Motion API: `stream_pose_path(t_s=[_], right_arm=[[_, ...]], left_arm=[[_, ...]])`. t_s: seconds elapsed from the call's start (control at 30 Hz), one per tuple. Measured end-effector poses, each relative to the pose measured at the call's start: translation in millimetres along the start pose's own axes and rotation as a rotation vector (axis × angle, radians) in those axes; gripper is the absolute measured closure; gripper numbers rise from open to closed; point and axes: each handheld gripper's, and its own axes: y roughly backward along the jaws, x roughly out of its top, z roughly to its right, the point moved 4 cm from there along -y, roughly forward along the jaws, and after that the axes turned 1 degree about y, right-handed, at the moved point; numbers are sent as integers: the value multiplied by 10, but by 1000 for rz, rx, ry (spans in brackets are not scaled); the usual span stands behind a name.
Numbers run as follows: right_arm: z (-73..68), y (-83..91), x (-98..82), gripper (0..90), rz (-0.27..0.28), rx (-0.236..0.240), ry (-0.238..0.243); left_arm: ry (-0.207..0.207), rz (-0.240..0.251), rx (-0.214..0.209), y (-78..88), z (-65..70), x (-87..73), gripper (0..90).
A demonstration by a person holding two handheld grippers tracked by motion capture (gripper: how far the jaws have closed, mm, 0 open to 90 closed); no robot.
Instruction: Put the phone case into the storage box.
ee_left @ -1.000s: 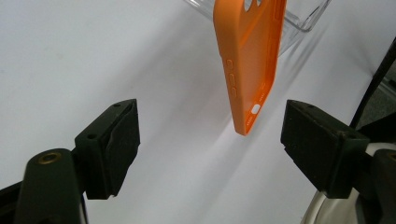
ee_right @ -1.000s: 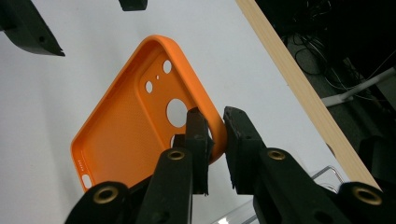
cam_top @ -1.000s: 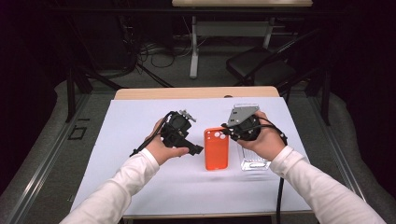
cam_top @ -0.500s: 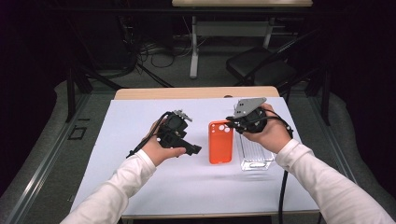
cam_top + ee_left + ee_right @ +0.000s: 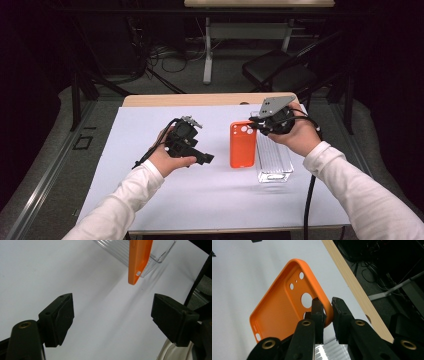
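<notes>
My right gripper [image 5: 256, 125] pinches the camera-hole corner of the orange phone case [image 5: 242, 145], lifted over the white table [image 5: 125, 125] beside a clear tray [image 5: 274, 161]. Its long axis runs toward me. My left gripper [image 5: 206, 159] is wide, empty.

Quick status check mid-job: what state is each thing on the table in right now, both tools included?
Orange silicone phone case: lifted off the sheet, pinched at its camera-hole corner, hollow side showing in the right gripper view.
Clear ribbed plastic tray: lying flat on the white sheet, nothing visible inside.
Right tool: shut on the case's rim.
Left tool: open, nothing between its jaws, apart from the case.
White table sheet: flat.
</notes>
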Motion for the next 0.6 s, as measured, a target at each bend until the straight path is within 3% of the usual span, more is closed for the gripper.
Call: stream_pose_path(t_s=[0.6], right_arm=[[282, 171, -144, 803, -13, -23, 9]], left_arm=[[20, 14, 2, 32, -42, -2, 189]])
